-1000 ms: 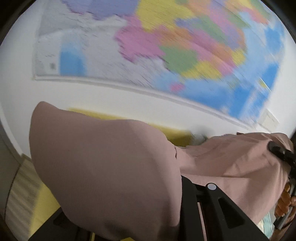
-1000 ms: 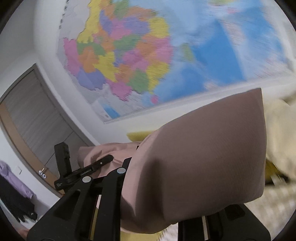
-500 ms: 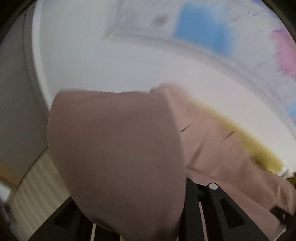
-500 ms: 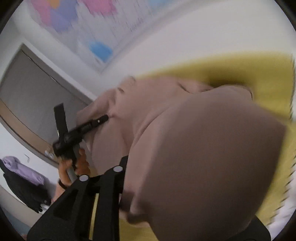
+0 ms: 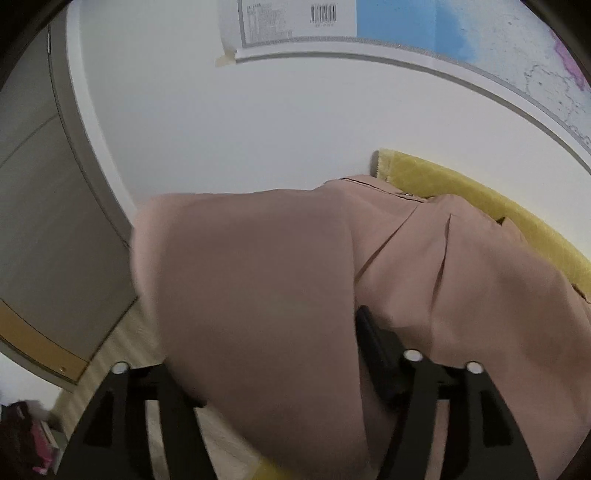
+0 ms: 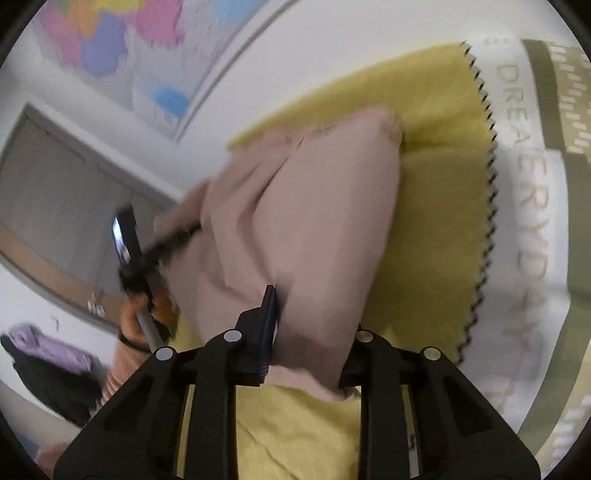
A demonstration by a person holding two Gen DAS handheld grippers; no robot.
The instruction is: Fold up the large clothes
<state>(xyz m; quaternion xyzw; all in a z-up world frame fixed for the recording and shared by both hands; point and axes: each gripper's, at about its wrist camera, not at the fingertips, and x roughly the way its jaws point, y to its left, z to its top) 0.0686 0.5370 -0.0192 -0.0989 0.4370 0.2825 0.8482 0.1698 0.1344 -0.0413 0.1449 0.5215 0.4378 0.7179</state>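
A large dusty-pink garment point(image 5: 280, 280) fills the left wrist view, draped over my left gripper point(image 5: 295, 332), which is shut on its edge; only the right finger point(image 5: 373, 339) shows, the left is hidden under cloth. In the right wrist view the pink garment point(image 6: 314, 221) stretches over a yellow blanket point(image 6: 436, 192). My right gripper point(image 6: 310, 317) is shut on another edge of it. The left gripper point(image 6: 162, 251) and the hand holding it show at the garment's far left side.
The yellow blanket point(image 5: 480, 199) lies against a white wall with a map poster point(image 5: 424, 29). A white-and-olive printed cover point(image 6: 535, 184) lies to the right of the blanket. A grey door point(image 5: 44, 206) stands at left. Dark and purple clothes point(image 6: 48, 354) lie lower left.
Both grippers have swung downward with the garment; the view dropped from the wall map to the blanket, and the garment now spreads over the blanket between them.
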